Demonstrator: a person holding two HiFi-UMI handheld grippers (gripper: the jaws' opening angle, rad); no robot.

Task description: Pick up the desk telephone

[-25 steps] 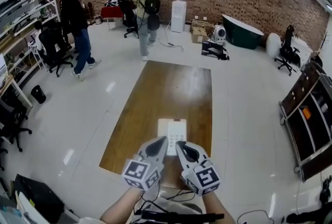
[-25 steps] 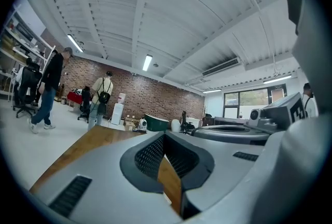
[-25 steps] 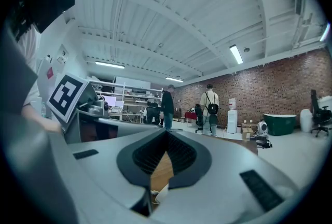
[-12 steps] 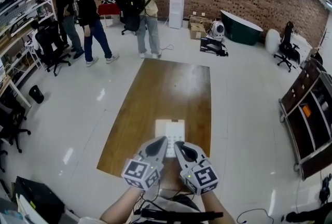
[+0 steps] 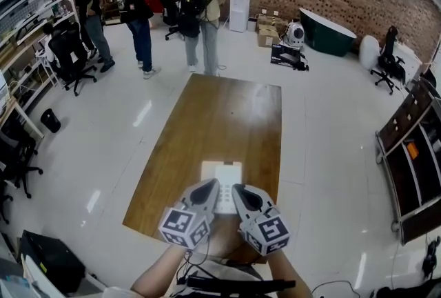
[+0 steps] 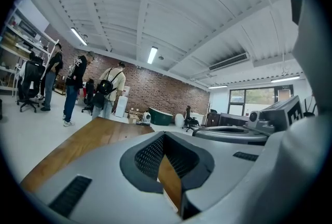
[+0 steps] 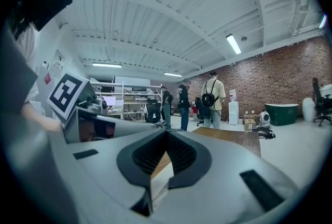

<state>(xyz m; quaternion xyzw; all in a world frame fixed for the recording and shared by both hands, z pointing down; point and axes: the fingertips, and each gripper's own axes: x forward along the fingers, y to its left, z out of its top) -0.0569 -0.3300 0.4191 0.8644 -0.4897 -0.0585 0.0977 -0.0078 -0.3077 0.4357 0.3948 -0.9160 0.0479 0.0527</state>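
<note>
A white desk telephone [image 5: 222, 183] lies flat near the front end of a long wooden table [image 5: 227, 124]. Both grippers hover side by side over its near edge. My left gripper [image 5: 208, 188] is shut with nothing in it, its tips over the phone's near left part. My right gripper [image 5: 240, 193] is shut and empty too, just right of the phone's near end. In the right gripper view a strip of the white phone [image 7: 160, 181] shows through the gap at the jaw tips. Only table wood [image 6: 168, 181] shows through the left gripper's tips.
Three people stand beyond the table's far end [image 5: 200, 10], near office chairs and shelving [image 5: 27, 27]. A water dispenser [image 5: 240, 7] and a green tub [image 5: 329, 38] line the brick wall. A dark cabinet [image 5: 413, 165] stands at the right. Cables [image 5: 227, 262] hang below my hands.
Both grippers have drifted slightly toward me and lower, staying shut. The people in the background walked closer to the table's far end.
</note>
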